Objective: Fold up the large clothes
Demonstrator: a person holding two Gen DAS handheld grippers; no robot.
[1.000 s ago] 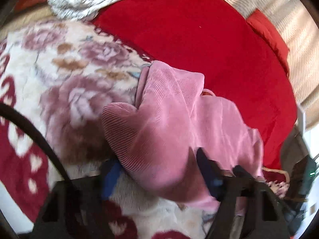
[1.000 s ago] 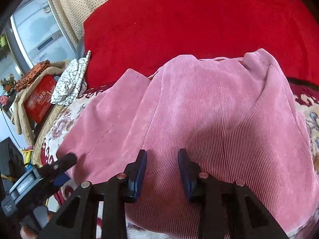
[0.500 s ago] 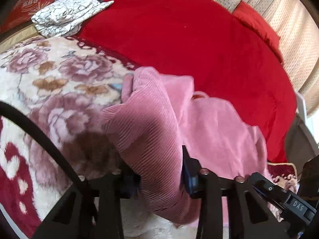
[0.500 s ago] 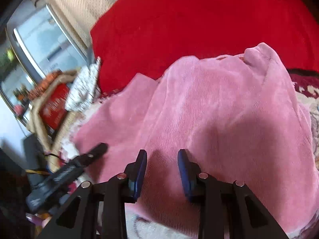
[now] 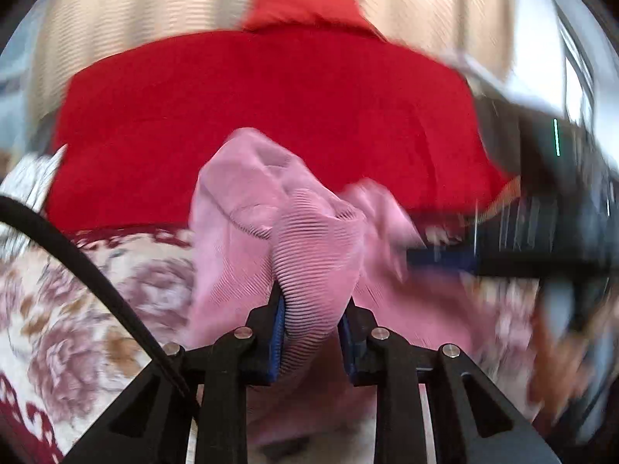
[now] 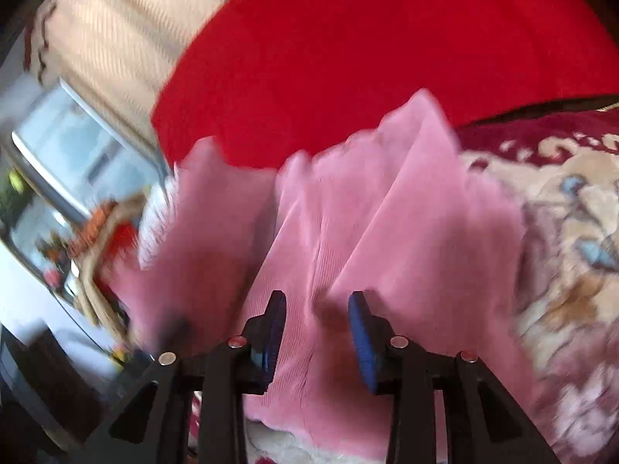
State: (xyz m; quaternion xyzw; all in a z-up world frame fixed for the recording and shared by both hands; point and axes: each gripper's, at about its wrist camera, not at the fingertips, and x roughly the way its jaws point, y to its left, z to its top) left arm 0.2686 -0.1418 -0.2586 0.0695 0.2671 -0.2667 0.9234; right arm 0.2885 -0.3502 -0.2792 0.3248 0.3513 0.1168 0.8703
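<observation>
Motion blur smears both wrist views. In the left view, the lower part of the ribbed pink corduroy garment (image 5: 309, 232) is hidden behind the black left gripper (image 5: 311, 332), whose jaws are closing on a bunched fold; a dark shape with a blue strip (image 5: 503, 259) at right is too streaked to identify. In the right view, clutter beside the pale window (image 6: 77, 162) is an unreadable smear, and the flowered plush blanket (image 6: 561, 232) is cut off by the frame's edge.
</observation>
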